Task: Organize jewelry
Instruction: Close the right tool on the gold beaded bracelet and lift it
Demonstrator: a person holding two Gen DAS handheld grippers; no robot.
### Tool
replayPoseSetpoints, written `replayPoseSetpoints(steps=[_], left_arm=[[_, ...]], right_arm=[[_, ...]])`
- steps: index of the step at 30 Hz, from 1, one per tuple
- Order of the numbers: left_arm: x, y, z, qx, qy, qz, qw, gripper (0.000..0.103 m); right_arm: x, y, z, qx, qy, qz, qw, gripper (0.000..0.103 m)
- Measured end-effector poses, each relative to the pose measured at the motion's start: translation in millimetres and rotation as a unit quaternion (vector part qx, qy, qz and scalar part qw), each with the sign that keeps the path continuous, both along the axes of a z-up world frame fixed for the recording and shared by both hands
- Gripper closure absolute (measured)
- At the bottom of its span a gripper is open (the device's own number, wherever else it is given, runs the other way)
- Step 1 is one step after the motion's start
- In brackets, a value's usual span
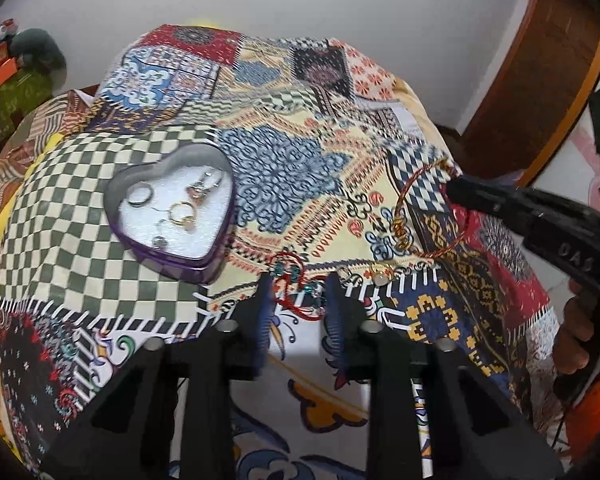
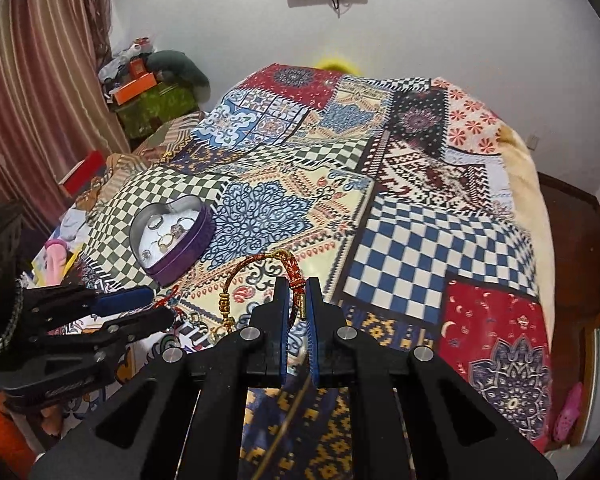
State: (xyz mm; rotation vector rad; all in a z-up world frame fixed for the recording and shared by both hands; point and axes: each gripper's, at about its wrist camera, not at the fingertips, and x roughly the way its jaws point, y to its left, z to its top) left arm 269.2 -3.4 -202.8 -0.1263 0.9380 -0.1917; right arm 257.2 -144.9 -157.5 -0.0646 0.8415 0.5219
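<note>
A purple heart-shaped tin (image 1: 168, 212) lies open on the patterned bedspread with several rings inside; it also shows in the right wrist view (image 2: 172, 236). My right gripper (image 2: 298, 286) is shut on a red and gold braided bangle (image 2: 290, 270) and holds it above the bed; the bangle also shows in the left wrist view (image 1: 416, 216). My left gripper (image 1: 298, 284) is open, its fingers either side of a thin red cord bracelet with teal beads (image 1: 296, 280) on the bedspread. A small gold ring (image 1: 380, 272) lies just right of it.
The patchwork bedspread (image 2: 420, 208) covers the whole bed. A striped curtain (image 2: 40, 80) and stacked boxes (image 2: 148, 92) stand at the far left. A wooden frame (image 1: 540, 80) is at the right, a wall behind.
</note>
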Motion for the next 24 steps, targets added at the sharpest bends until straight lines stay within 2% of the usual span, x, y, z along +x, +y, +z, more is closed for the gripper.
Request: replayPoseSetpoints(steps=[2, 3, 4, 6, 11, 24], left_arm=[[-0.5, -1.3, -1.1, 0.004, -0.002, -0.002, 1.0, 0.086], [-1.9, -1.6, -0.5, 0.002, -0.005, -0.005, 1.0, 0.095], [-3.3, -1.7, 0.2, 0.002, -0.008, -0.007, 0.9999, 0.099], [-6.2, -2.5, 2.2, 0.007, -0.014, -0.006, 0.9999, 0.103], [-18.5, -4.4, 9.2, 0.028, -0.032, -0.001, 0.9991, 0.103], [-52.6, 28.9, 60.5, 0.015, -0.088, 0.031, 0.9955, 0.103]], right_arm=[[-1.5, -1.8, 0.6, 0.001, 0.001, -0.001, 1.0, 0.096], [-2.2, -3.2, 1.6, 0.001, 0.0, -0.002, 1.0, 0.096], [-3.2, -3.1, 1.9, 0.0, -0.001, -0.002, 1.0, 0.096], [-5.4, -3.1, 3.3, 0.002, -0.001, -0.002, 1.0, 0.096], [-12.0, 0.9, 10.4, 0.008, -0.003, -0.001, 1.0, 0.096], [-32.4, 19.4, 39.8, 0.014, -0.028, 0.004, 1.0, 0.096]])
